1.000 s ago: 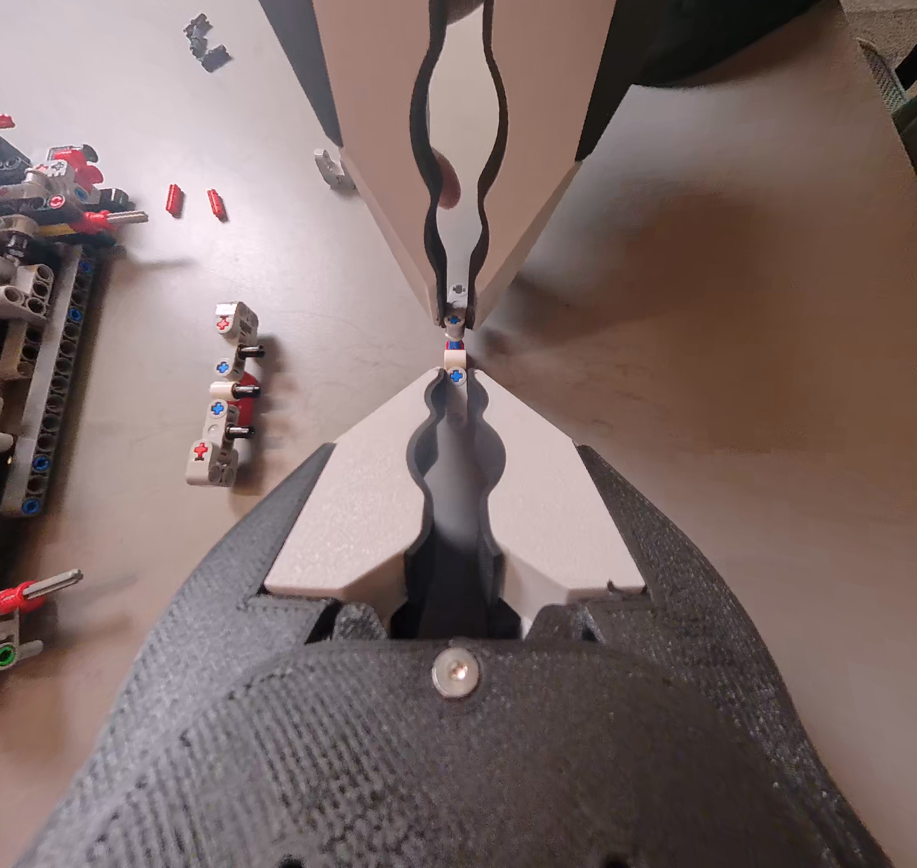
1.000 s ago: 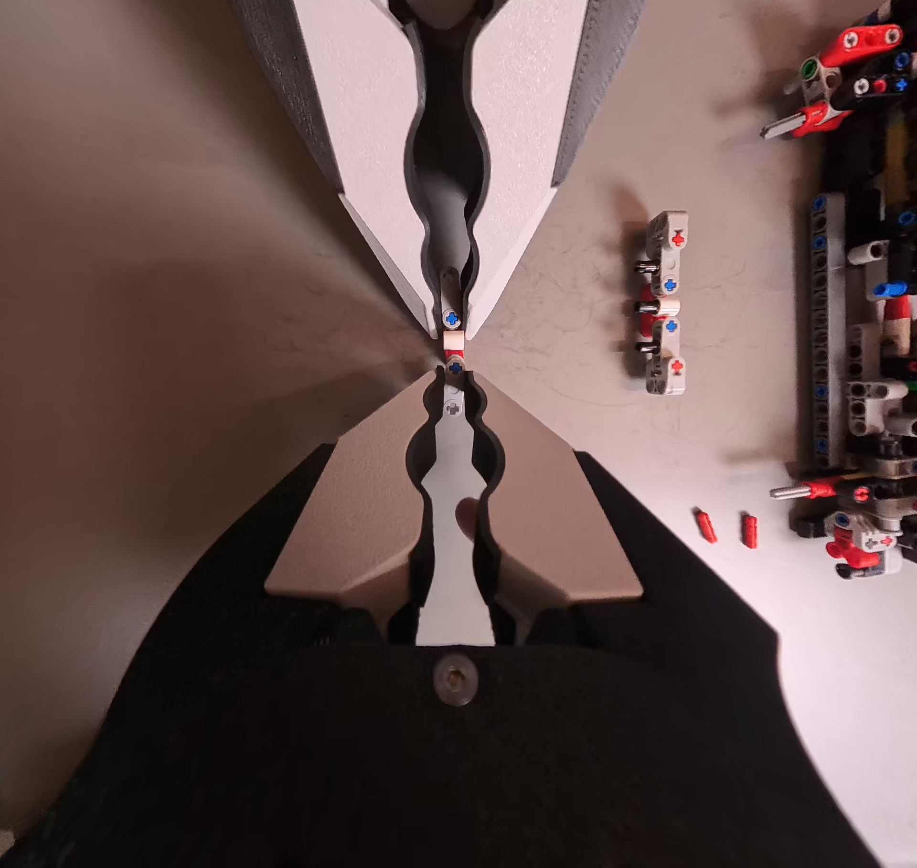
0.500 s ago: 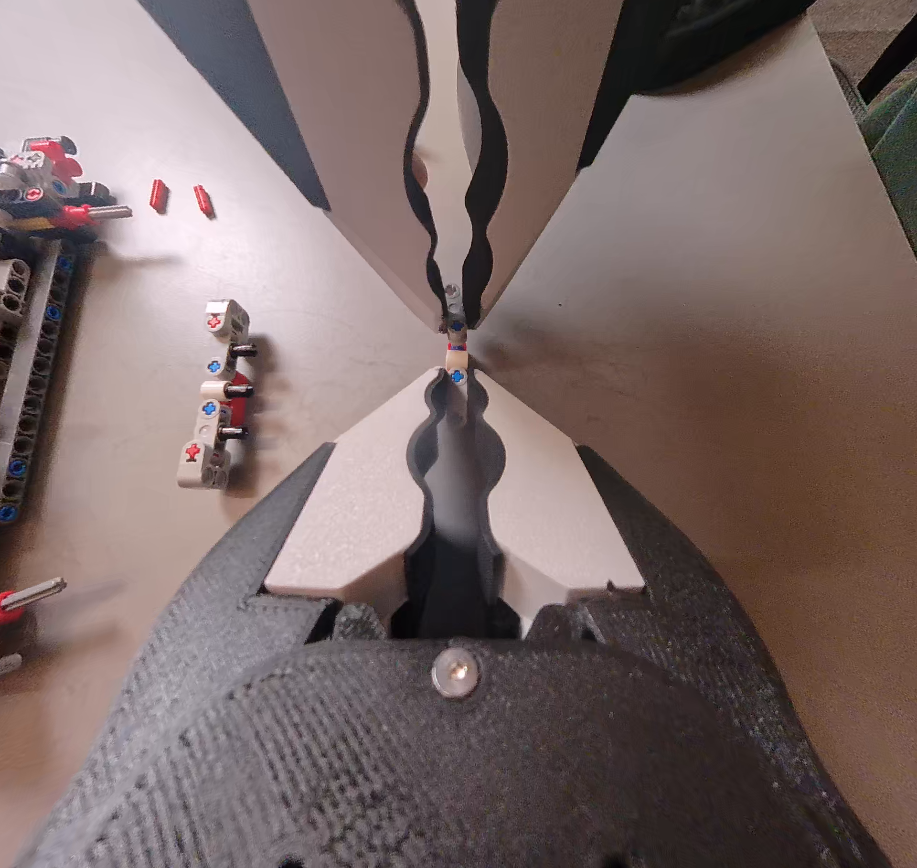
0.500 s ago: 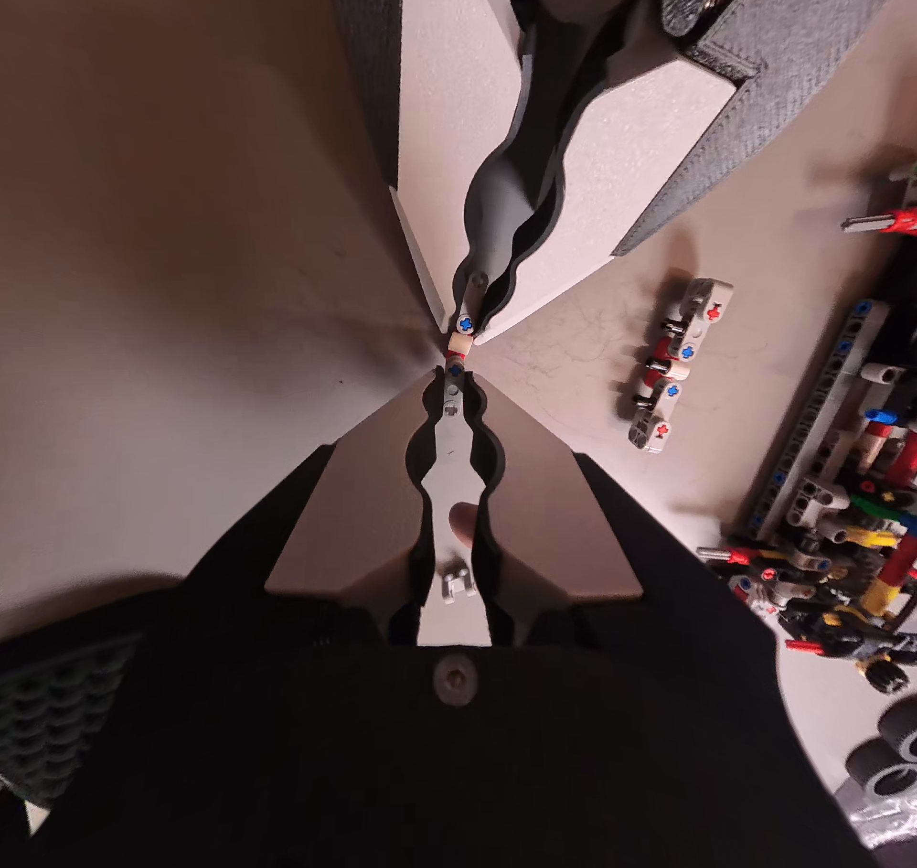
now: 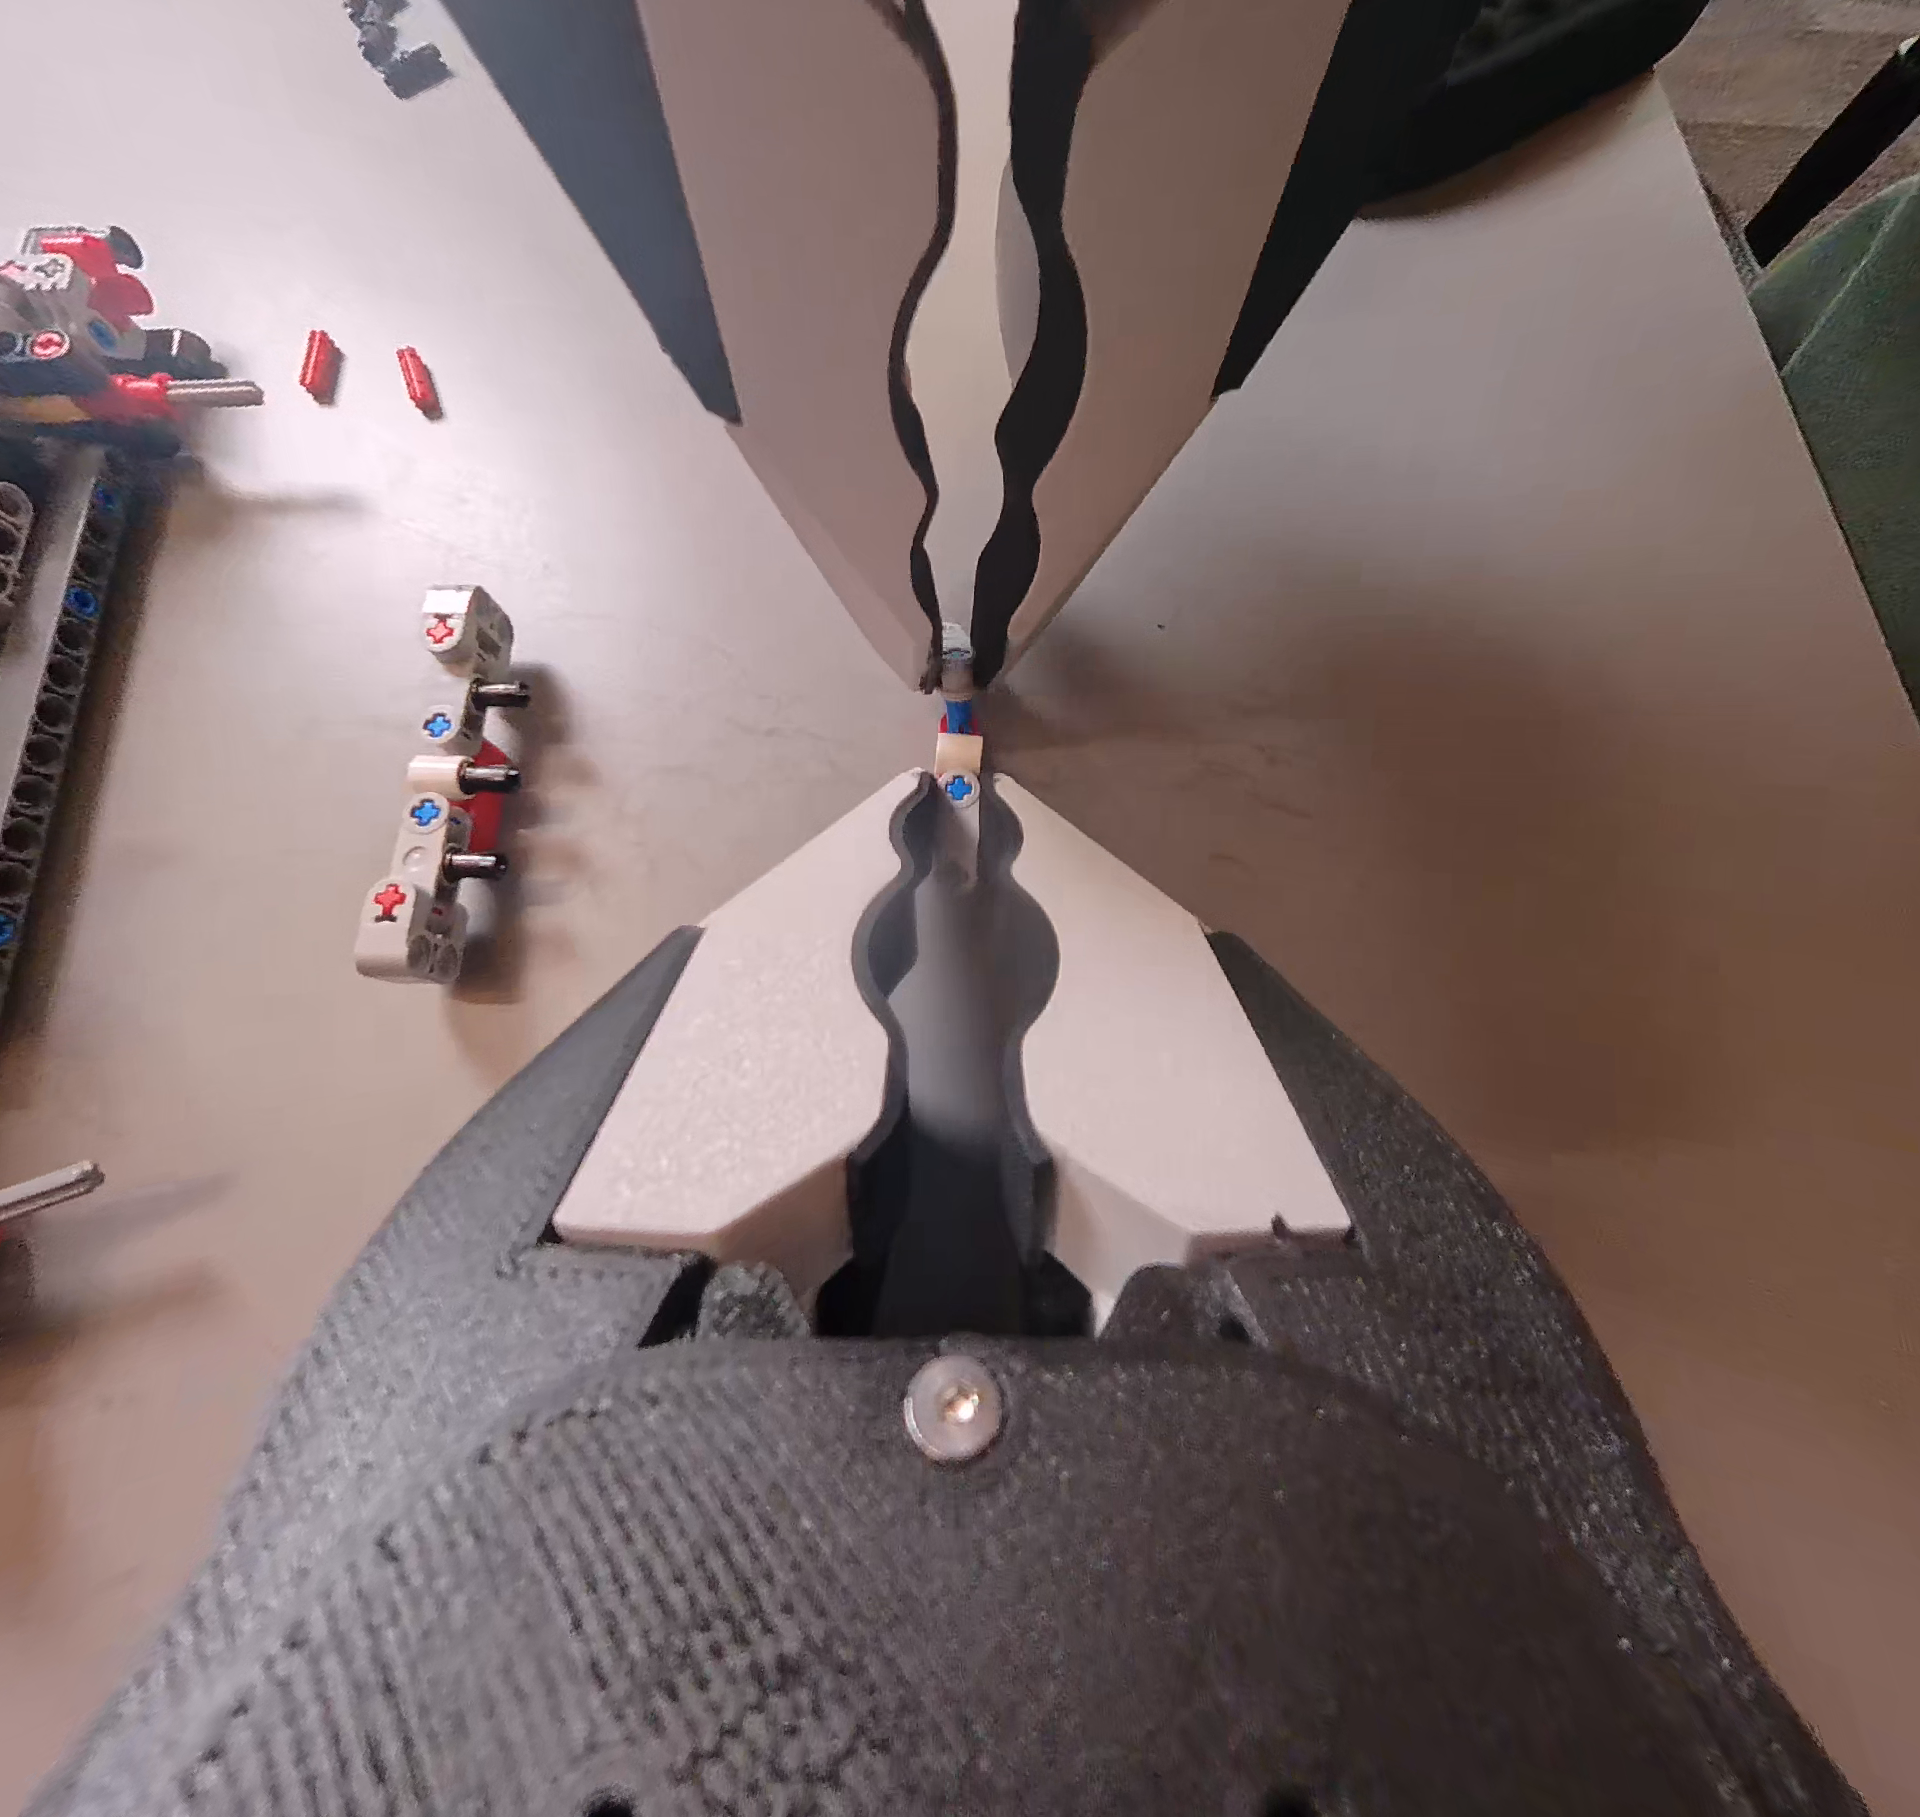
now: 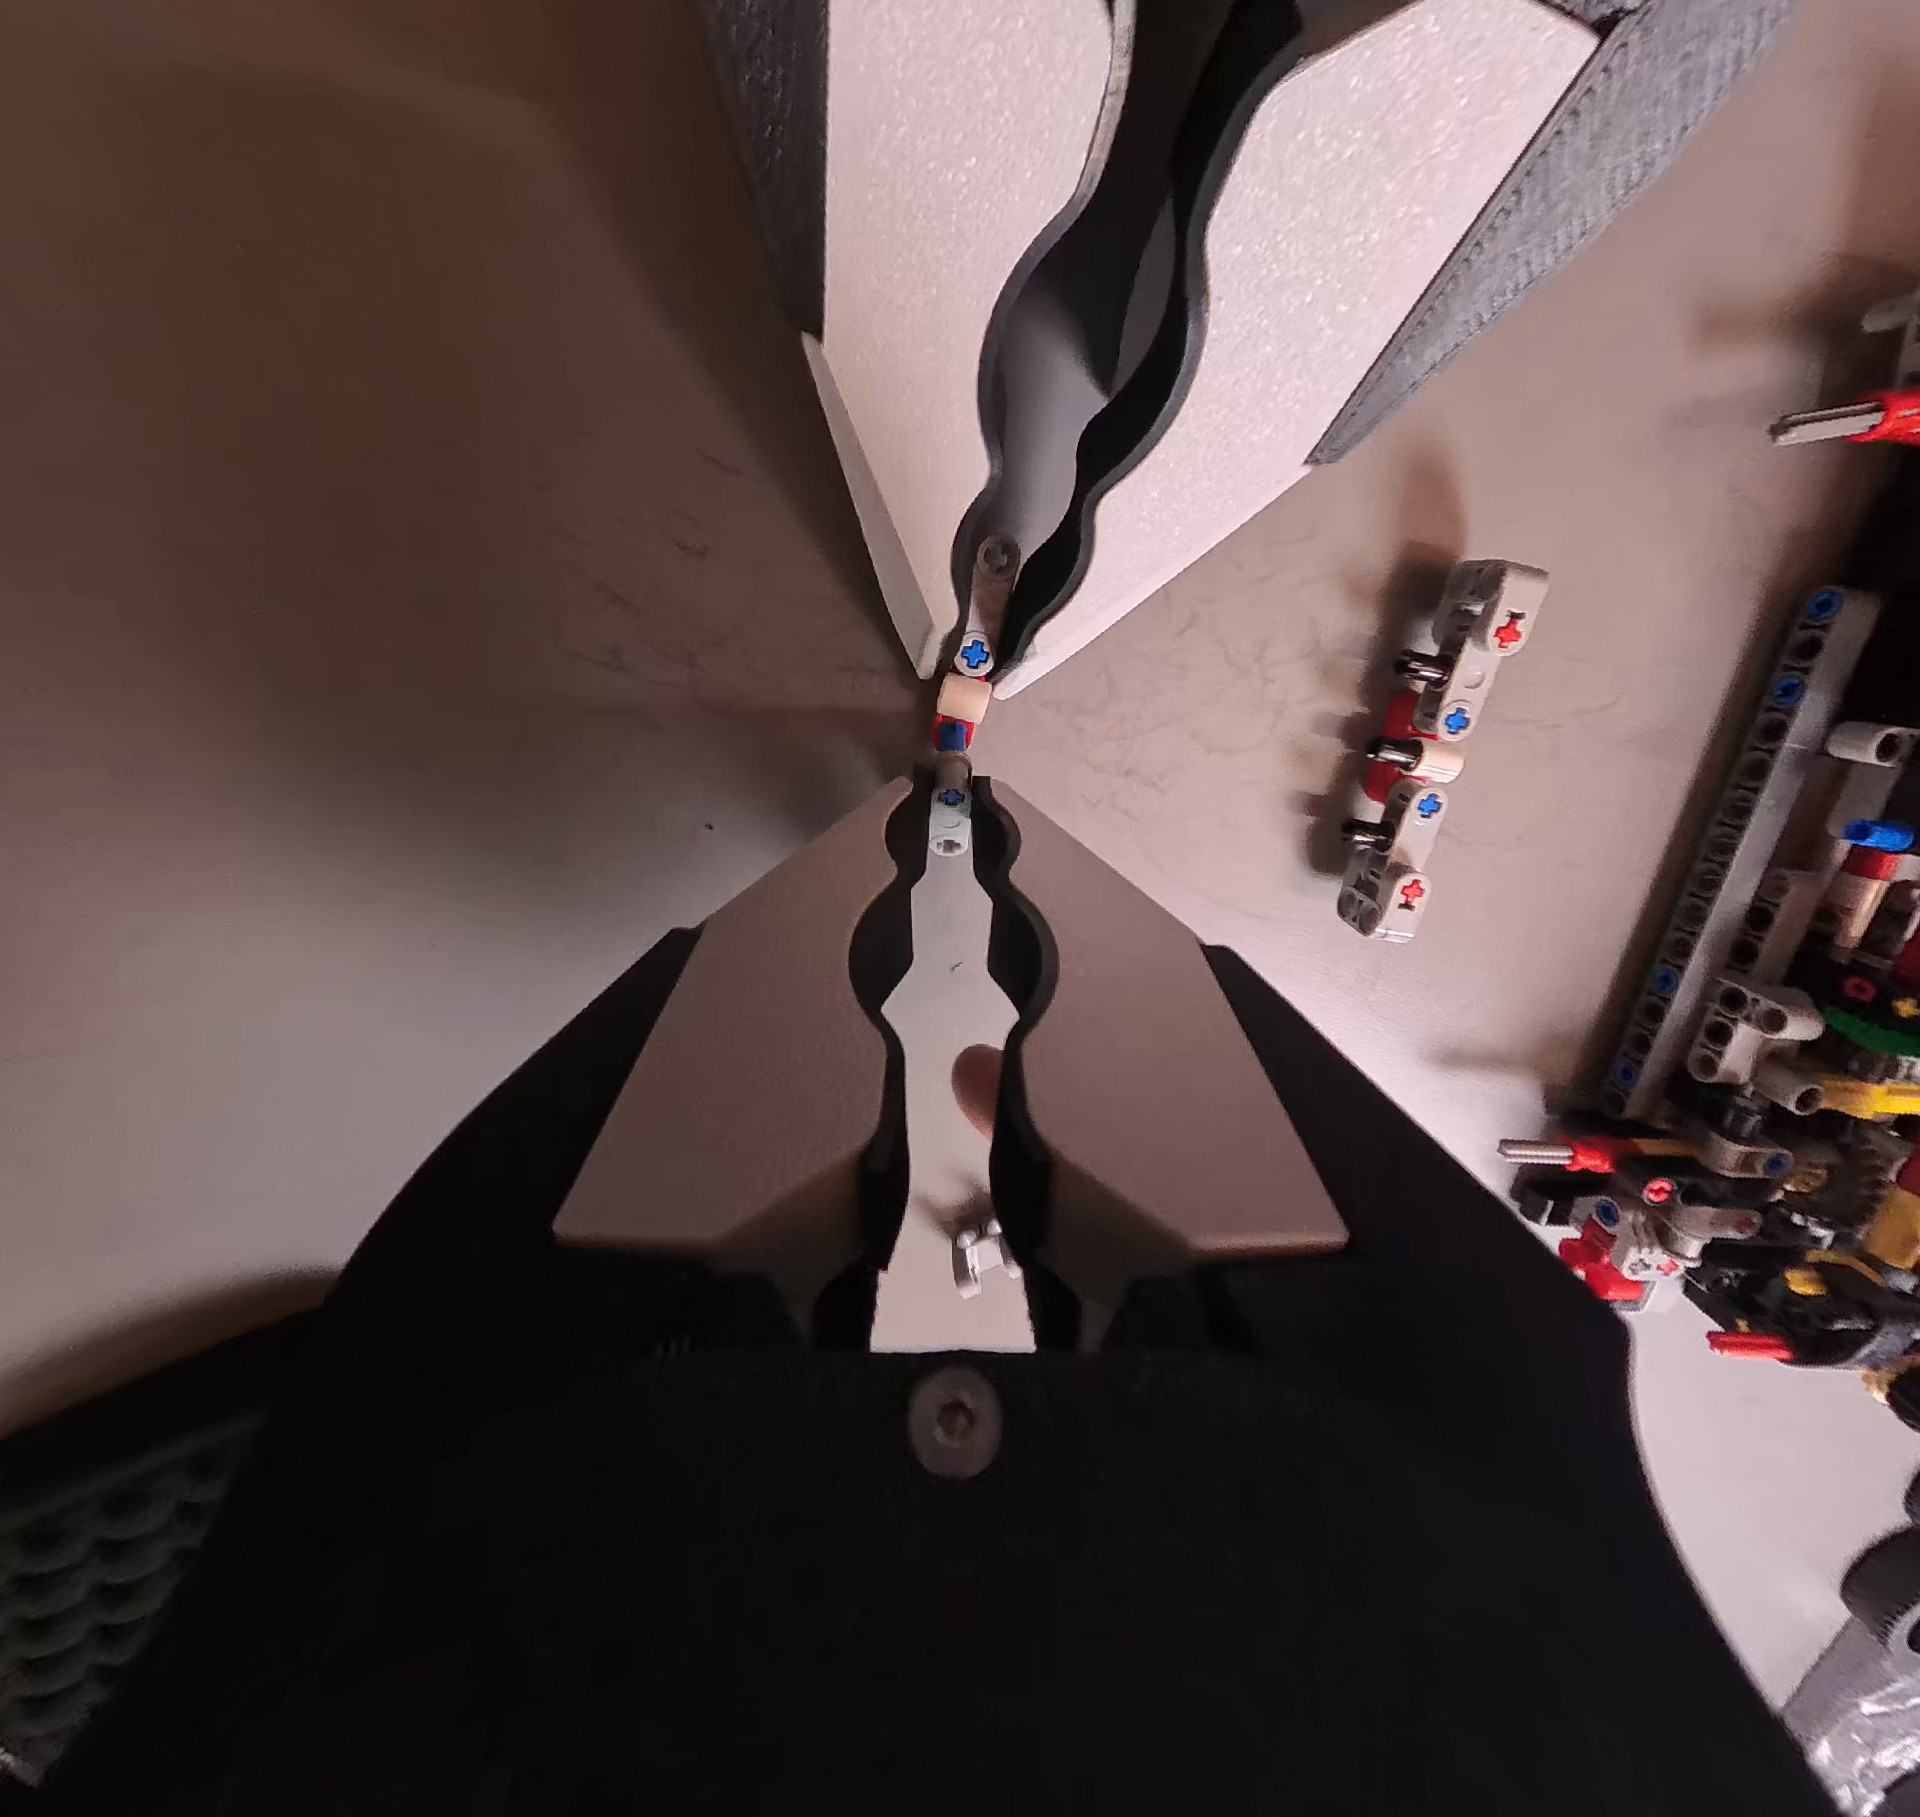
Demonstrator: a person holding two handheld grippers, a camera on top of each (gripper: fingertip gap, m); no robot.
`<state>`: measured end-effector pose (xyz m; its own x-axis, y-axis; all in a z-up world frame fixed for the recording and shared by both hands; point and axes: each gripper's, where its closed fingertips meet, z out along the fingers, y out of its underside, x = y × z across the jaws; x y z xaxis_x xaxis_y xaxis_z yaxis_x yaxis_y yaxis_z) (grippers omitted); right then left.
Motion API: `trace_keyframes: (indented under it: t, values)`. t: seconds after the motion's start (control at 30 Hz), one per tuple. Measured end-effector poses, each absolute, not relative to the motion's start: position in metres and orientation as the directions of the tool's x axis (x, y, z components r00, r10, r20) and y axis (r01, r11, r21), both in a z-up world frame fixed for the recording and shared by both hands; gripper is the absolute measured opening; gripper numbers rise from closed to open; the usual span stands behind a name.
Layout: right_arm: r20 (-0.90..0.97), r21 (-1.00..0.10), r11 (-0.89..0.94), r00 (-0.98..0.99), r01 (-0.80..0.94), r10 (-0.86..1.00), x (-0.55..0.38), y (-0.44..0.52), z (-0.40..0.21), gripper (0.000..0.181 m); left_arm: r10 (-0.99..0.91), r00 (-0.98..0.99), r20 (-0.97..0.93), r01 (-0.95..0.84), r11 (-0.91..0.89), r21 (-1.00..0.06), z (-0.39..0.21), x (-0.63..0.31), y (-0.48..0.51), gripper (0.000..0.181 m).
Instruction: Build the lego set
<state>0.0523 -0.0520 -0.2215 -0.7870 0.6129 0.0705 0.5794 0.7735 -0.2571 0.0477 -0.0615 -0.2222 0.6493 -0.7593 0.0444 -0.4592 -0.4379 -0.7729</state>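
Both grippers meet tip to tip above the bare middle of the table (image 5: 1455, 832), each pinching one end of the same small lego sub-assembly: the left gripper (image 5: 958, 793) is pressed together on a light grey lever with a blue cross pin (image 5: 959, 787), and the right gripper (image 6: 949, 799) is pressed together on a second grey lever (image 6: 949, 822). Between the tips sits a tan bush (image 6: 962, 698) and a red and blue piece (image 6: 950, 731) on what seems a shared axle. The step in hand looks like pushing these together. To do it well, keep both grippers in one straight line, press along the axle only, and avoid twisting, since so small a grip could let a lever pivot or pop out. A matching finished link (image 5: 436, 791) lies toward the table's left side, beside the larger model (image 6: 1766, 1040), as a reference for spacing.
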Motion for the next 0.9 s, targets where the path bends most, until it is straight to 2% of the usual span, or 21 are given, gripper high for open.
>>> trace_keyframes:
  t: [0.2, 0.27, 0.43, 0.67, 0.9]
  values:
    - [0.104, -0.313, 0.749, -0.763, 0.584, 0.638, 0.048, -0.049, -0.221, 0.006, -0.756, 0.654, 0.033, -0.456, -0.429, -0.780, -0.221, 0.047, -0.061, 0.013]
    - [0.101, -0.326, 0.741, -0.757, 0.587, 0.645, 0.049, -0.049, -0.221, 0.006, -0.752, 0.658, 0.033, -0.431, -0.412, -0.802, -0.215, 0.047, -0.061, 0.019]
    - [0.124, -0.373, 0.727, -0.746, 0.576, 0.655, 0.049, -0.050, -0.210, 0.006, -0.736, 0.677, -0.002, -0.392, -0.358, -0.848, -0.199, 0.049, -0.058, 0.020]
    - [0.150, -0.466, 0.702, -0.734, 0.539, 0.663, 0.046, -0.059, -0.188, 0.006, -0.737, 0.675, -0.042, -0.390, -0.309, -0.867, -0.189, 0.053, -0.057, 0.003]
    - [0.138, -0.719, 0.545, -0.680, 0.432, 0.720, 0.038, -0.065, -0.148, 0.006, -0.740, 0.672, 0.015, -0.236, -0.234, -0.943, -0.161, 0.049, -0.058, 0.002]
